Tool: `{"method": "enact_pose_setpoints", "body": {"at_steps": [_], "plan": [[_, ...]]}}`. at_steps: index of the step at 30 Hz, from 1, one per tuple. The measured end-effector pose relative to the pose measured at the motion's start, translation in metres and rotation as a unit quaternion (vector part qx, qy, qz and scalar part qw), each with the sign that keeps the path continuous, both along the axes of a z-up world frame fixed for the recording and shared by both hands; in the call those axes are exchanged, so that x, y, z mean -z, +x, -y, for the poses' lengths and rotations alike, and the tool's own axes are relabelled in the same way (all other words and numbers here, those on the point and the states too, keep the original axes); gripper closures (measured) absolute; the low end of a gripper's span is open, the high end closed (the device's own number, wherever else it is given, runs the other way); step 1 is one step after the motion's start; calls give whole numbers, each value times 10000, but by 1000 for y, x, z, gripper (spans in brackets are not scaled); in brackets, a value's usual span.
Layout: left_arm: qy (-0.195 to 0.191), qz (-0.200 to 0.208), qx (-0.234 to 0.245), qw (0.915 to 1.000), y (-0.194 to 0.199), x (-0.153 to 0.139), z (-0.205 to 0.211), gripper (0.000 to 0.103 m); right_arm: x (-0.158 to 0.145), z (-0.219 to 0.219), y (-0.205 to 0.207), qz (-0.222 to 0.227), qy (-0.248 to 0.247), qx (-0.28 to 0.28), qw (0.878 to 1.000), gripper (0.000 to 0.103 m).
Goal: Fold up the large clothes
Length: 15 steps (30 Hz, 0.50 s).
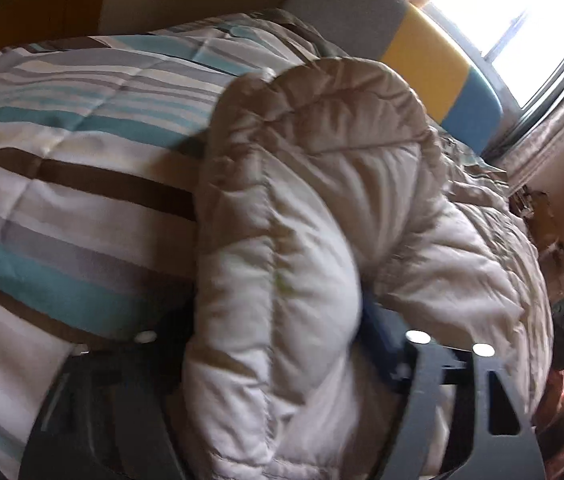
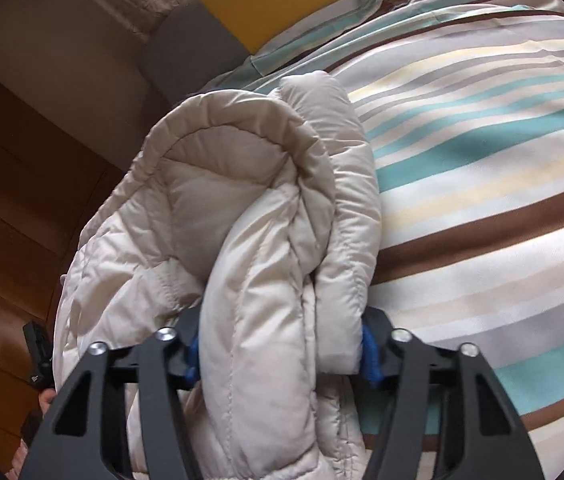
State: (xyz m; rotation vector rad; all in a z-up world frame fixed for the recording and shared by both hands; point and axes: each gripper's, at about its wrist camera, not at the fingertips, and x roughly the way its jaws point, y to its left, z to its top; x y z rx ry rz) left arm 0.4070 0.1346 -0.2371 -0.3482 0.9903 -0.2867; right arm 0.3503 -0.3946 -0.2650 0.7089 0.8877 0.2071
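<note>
A beige quilted puffer jacket (image 1: 322,184) hangs bunched over a bed with a striped duvet (image 1: 61,168). My left gripper (image 1: 277,344) is shut on a thick fold of the jacket; its left finger is mostly hidden by fabric. In the right wrist view my right gripper (image 2: 282,344) is shut on another thick fold of the jacket (image 2: 249,208), with blue pads (image 2: 370,356) pressed against the fabric on both sides. The jacket is held up above the duvet (image 2: 482,140). The other gripper shows at the left edge (image 2: 37,360).
A headboard with grey, yellow and blue panels (image 1: 422,52) stands behind the bed; it also shows in the right wrist view (image 2: 265,4). A bright window (image 1: 522,20) with curtains is at the right. A wooden floor (image 2: 13,208) lies beside the bed.
</note>
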Motion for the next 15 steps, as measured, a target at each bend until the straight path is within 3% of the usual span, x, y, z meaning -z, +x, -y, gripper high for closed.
{"method": "enact_pose_setpoints", "body": {"at_steps": [2,5,15], "plan": [[-104,-10,108,9999,-7,0,2,50,1,3,-9,64,155,13,9999,61],[-149,45,296,9994,-21,0,6,56,1,7,-29,172,251,30,9995,64],[-387,117,647,9971,-98,2,20,57,-2,24,-95,198,277,84,9994,64]]}}
